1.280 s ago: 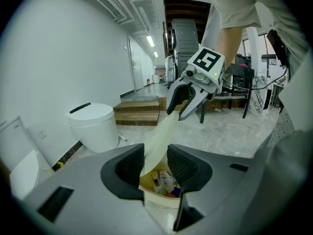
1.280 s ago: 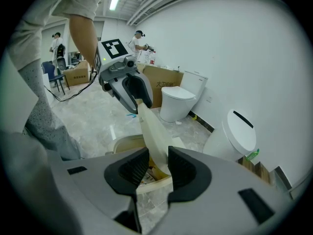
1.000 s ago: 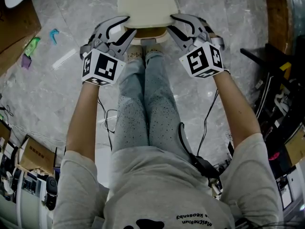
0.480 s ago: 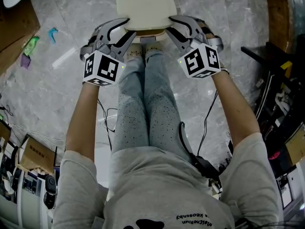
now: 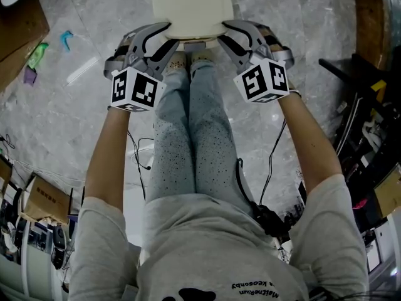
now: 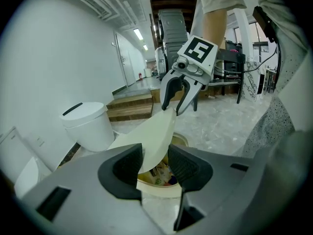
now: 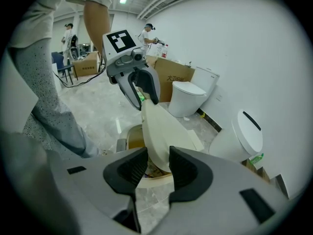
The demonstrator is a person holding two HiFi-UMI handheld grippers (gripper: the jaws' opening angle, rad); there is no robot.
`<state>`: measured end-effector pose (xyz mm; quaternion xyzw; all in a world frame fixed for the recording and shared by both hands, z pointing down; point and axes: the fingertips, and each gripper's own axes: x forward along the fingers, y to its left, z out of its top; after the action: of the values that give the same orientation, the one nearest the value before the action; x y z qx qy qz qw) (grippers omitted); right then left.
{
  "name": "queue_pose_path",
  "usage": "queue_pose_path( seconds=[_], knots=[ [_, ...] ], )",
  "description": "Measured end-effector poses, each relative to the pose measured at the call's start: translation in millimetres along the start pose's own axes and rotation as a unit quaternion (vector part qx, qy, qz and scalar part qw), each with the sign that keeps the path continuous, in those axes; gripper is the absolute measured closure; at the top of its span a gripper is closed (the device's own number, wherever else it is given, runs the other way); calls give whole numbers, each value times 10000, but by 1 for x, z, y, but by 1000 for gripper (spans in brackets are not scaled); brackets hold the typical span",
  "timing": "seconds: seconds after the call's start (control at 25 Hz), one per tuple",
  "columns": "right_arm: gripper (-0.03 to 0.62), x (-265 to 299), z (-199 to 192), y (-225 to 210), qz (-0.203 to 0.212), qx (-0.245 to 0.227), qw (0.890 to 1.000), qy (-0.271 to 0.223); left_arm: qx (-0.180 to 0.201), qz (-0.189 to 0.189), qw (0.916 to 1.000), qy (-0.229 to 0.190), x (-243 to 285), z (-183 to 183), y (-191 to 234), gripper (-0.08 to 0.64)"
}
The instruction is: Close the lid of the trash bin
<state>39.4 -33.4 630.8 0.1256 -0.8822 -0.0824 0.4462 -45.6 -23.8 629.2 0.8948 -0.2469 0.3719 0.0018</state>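
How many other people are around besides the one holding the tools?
2, both distant in the right gripper view: one person upper left, another person behind the big cardboard box. Others may be hidden.

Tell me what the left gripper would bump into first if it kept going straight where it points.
The lid. Its near edge sits right between the left gripper's jaws, so going straight on would push into the lid at once, as far as I can tell.
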Motion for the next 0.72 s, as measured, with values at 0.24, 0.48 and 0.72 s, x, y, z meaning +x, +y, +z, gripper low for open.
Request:
queue_pose_path(
  seconds=[0.24, 0.48, 0.72],
  knots=[
    [442, 4, -6, 8, -4, -98, 9999, 37, 108, 64, 9999, 22, 4, -6, -7, 399],
    [439, 9, -14, 14, -25, -135, 9999, 55, 182, 77, 9998, 55, 9, -12, -14, 396],
    [436, 16, -19, 21, -13, -250, 9996, 97, 233, 86, 9997, 67, 14, -21, -19, 393]
  ],
)
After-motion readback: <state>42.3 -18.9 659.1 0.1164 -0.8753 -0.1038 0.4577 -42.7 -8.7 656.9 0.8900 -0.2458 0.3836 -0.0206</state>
